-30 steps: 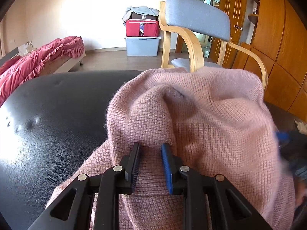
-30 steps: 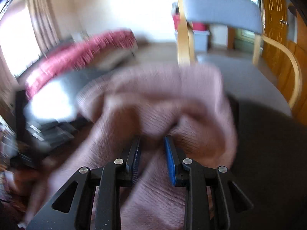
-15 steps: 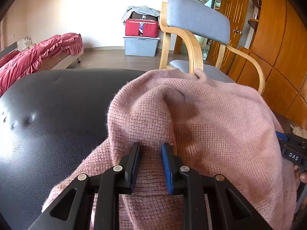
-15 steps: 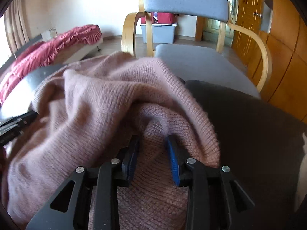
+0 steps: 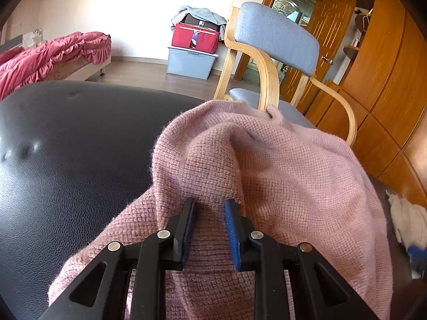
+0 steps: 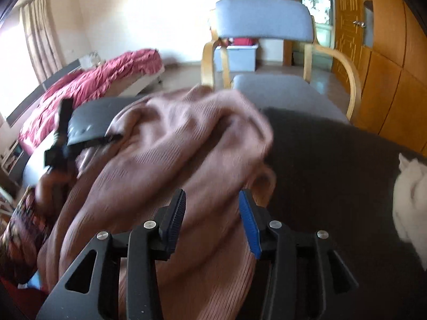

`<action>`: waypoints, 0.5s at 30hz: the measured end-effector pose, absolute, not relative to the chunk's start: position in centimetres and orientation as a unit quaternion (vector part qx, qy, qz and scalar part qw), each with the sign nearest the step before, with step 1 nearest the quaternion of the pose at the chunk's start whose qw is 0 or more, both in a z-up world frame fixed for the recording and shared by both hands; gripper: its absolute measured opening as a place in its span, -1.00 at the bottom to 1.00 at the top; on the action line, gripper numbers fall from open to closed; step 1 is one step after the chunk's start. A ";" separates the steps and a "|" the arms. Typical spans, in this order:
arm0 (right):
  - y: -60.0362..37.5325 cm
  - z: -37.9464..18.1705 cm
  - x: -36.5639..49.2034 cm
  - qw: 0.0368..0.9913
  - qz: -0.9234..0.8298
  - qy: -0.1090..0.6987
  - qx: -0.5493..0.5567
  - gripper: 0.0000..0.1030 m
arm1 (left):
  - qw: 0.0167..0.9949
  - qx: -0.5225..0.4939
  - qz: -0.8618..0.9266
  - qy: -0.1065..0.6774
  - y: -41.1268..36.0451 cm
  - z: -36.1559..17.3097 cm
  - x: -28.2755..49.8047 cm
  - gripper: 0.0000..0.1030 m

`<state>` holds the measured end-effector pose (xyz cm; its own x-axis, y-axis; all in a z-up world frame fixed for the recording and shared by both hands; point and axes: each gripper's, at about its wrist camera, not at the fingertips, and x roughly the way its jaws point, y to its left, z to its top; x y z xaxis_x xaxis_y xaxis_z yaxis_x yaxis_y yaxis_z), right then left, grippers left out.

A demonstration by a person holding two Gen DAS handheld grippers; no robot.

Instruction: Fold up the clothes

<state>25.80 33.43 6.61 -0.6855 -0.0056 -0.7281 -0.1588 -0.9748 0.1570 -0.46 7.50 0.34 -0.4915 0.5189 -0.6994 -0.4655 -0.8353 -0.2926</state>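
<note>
Motion blurs the pink sweater [image 6: 186, 144]; a white cloth [image 6: 411, 200] is cut off at the right edge.

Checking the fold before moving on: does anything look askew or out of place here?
The pink sweater is bunched in a rumpled heap on the black surface, not flat. The left gripper pinches a raised fold; the right gripper is opening, pads off the knit. A white cloth lies loose at the right.

- A grey-cushioned wooden chair [image 5: 277, 40] is seen beyond the black leather surface [image 5: 66, 160].
- A red box [image 5: 196, 37] is stacked on a grey bin [image 5: 190, 62].
- A bed [image 5: 48, 58] is covered in red bedding.
- White cloth [image 6: 411, 200] is seen at right.
</note>
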 end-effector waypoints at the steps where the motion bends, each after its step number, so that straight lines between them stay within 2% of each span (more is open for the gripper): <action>1: 33.1 6.5 26.6 0.031 0.908 0.115 -0.401 -0.13 | 0.287 -0.417 0.862 -0.036 7.4 0.3 -0.5 -0.57; 5: 31.4 5.8 28.5 -0.002 0.893 0.154 -0.423 -0.13 | 0.294 -0.419 0.857 -0.053 7.0 0.3 -0.7 -0.57; 11: 26.9 5.2 28.0 -0.047 0.876 0.156 -0.454 -0.13 | 0.307 -0.421 0.849 -0.084 6.2 0.0 -0.9 -0.57; 15: 25.3 3.4 27.0 -0.023 0.849 0.159 -0.503 -0.13 | 0.305 -0.419 0.851 -0.082 6.3 0.0 -0.7 -0.57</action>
<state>27.02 25.32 3.36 -0.4929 -0.1992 -0.8470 -0.1213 -0.9482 0.2936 -0.68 6.25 -0.04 -0.4624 0.5875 -0.6641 -0.4505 -0.8007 -0.3948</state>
